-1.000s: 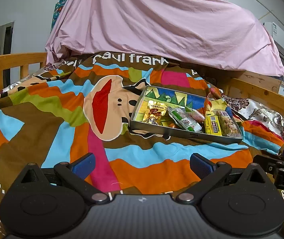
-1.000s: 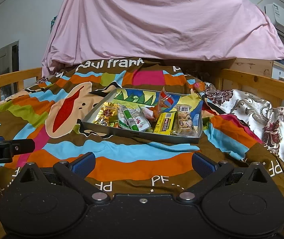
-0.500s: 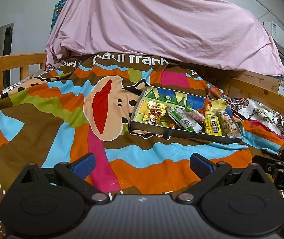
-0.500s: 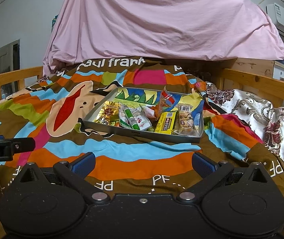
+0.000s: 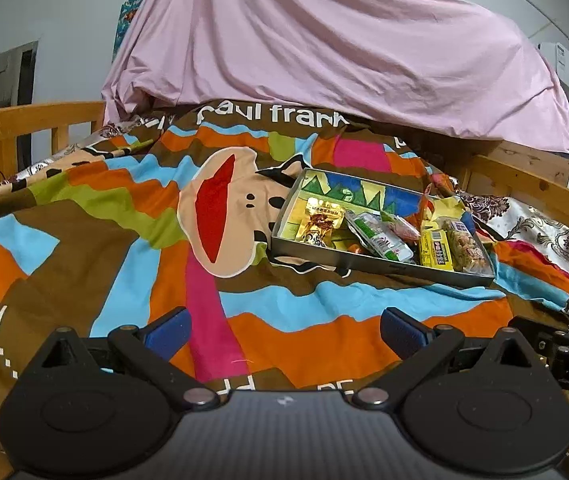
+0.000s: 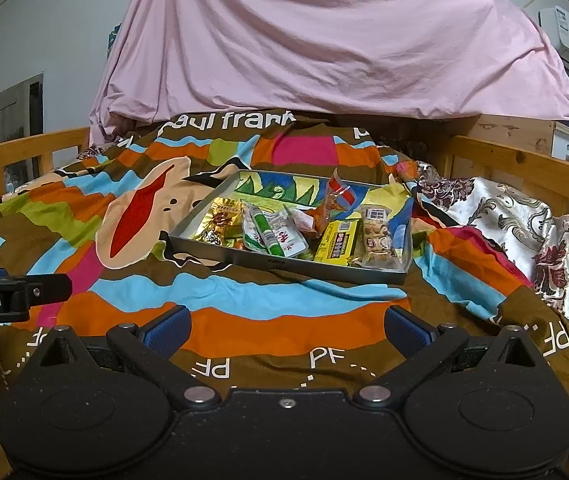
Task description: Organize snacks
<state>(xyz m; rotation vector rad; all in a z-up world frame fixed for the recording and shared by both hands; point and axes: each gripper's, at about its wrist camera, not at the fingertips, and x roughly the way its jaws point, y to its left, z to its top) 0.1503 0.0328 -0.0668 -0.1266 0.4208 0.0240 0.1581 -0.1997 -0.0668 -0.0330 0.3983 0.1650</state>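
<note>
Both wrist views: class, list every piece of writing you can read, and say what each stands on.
"paul frank", last letter cut off: white letters on the striped blanket, far edge.
"PF": repeated white on the blanket's brown border.
"Robot.AI": on the left gripper body, right wrist view.
"DA", cut off: on the right gripper body, left wrist view.
Snack packets in the tray: print too small to read.
</note>
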